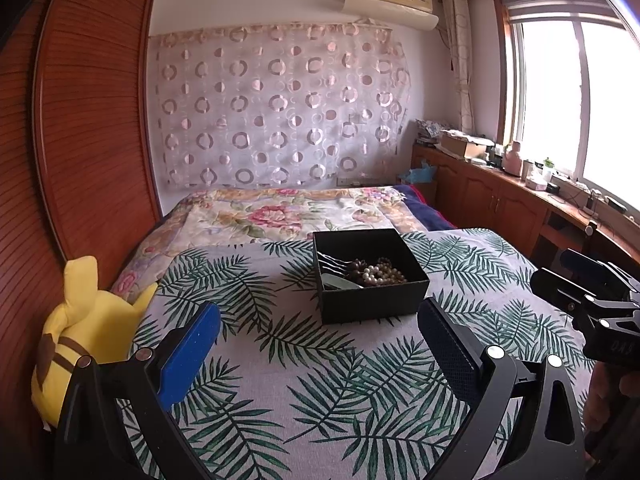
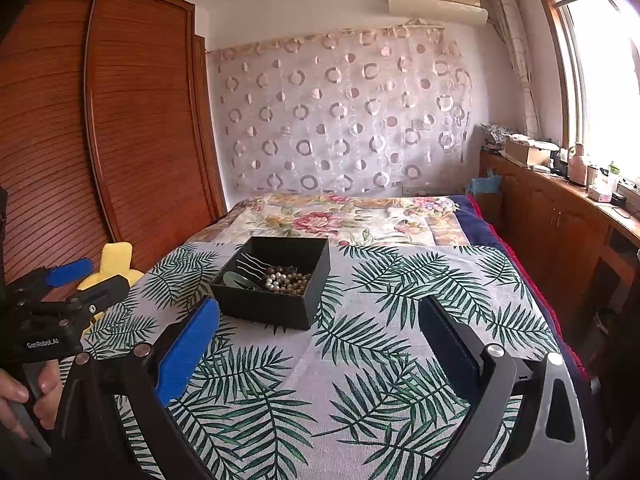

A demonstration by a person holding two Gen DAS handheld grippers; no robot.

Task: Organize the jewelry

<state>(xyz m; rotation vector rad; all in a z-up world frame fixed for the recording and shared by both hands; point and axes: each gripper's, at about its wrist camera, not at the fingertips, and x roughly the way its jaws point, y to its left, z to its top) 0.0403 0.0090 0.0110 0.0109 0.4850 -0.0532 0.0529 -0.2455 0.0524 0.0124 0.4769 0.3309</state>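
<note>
left claw (image 1: 320,344) wide open and empty, right claw (image 2: 320,344) likewise, black box (image 1: 370,276) beyond

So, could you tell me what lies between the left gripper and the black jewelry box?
Only bare leaf-print cloth: the left wrist view shows nothing between the open left gripper and the black box.

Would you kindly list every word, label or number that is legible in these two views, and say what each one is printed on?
"GenRobot.AI": white print on the black body of the left gripper, seen from the right wrist view.
Pale marking on the right gripper body: too blurred to read.
Sticker on the air conditioner: too small to read.
Nothing else legible.
</note>
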